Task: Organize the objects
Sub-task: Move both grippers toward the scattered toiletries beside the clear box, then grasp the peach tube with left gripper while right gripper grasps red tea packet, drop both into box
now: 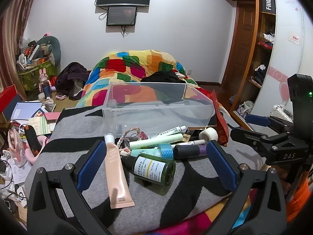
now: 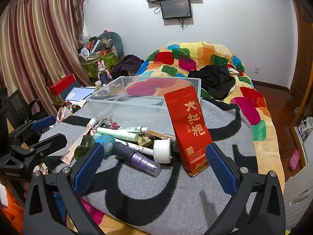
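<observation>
1. A clear bin [image 1: 156, 105] sits in the middle of the left wrist view on a grey and black blanket [image 1: 195, 176] spread over the bed; its walls are see-through and nothing lies inside
2. A pile of small things lies just in front of the bin: a peach tube [image 1: 115, 168] at lower centre-left, cap pointing toward the bin, and a dark green bottle [image 1: 156, 169] on its side with a white label, just right of the tube
3. Behind the bottle lie a pale green stick [image 1: 154, 141], a teal tape roll [image 1: 166, 150] and a black and purple bottle [image 1: 190, 150]
4. A white bandage roll [image 2: 162, 150] lies at centre of the right wrist view; a red packet [image 2: 190, 125] with gold characters stands upright just right of it, against the bin's corner
5. The left gripper [image 1: 154, 164] has its jaws spread wide, holding nothing, with the tube and green bottle between them
6. The right gripper [image 2: 154, 164] likewise gapes wide and empty near the purple bottle and packet
</observation>
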{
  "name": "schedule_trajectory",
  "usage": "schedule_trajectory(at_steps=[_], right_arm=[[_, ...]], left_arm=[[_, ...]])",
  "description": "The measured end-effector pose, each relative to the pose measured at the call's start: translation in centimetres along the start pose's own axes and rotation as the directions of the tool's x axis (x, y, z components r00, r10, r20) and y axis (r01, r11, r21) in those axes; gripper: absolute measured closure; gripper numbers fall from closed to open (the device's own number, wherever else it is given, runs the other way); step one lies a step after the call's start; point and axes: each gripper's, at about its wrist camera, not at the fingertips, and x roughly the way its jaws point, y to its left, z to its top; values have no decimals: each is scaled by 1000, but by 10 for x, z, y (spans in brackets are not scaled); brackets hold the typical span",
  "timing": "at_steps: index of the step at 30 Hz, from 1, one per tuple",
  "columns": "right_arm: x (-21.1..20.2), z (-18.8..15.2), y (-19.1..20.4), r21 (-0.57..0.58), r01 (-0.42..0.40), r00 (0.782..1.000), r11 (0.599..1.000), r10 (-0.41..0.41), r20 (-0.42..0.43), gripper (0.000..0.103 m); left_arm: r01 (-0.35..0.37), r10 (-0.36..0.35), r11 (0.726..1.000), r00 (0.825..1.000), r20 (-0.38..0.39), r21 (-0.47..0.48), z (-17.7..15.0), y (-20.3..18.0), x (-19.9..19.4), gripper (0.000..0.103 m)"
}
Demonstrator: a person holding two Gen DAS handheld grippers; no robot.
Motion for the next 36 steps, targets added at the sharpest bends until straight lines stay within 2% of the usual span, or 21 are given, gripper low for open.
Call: schedule_trajectory(at_steps=[6, 11, 16, 20, 25, 26, 31, 36], right_arm=[[-1, 1, -2, -12, 7, 1000, 1000, -7, -1, 0], [-4, 0, -10, -4, 39, 999, 999, -39, 2, 0], [-2, 0, -32, 24, 105, 994, 994, -105, 3, 0], [7, 1, -52, 55, 125, 992, 991, -125, -10, 0], [27, 3, -66, 55, 112, 992, 992, -109, -63, 1], [31, 4, -67, 47, 107, 992, 993, -104, -71, 1], [44, 2, -68, 0, 82, 991, 997, -81, -108, 1], [61, -1, -72, -35, 89, 983, 995, -93, -160, 8]], left_arm=[[-2, 2, 1000, 1000, -2, -16, 0, 5, 1, 0], [-17, 18, 997, 1000, 2, -72, 2, 25, -2, 0], [-57, 53, 990, 998, -31, -128, 5, 49, 6, 19], [-73, 59, 983, 994, -90, -167, 3, 67, 23, 25], [-82, 53, 983, 984, -173, -164, 8, 80, 53, 30], [-85, 52, 983, 980, -192, -165, 10, 83, 60, 32], [-78, 22, 981, 955, -297, -179, 11, 93, 91, 53], [-73, -3, 976, 938, -347, -205, 4, 99, 109, 60]])
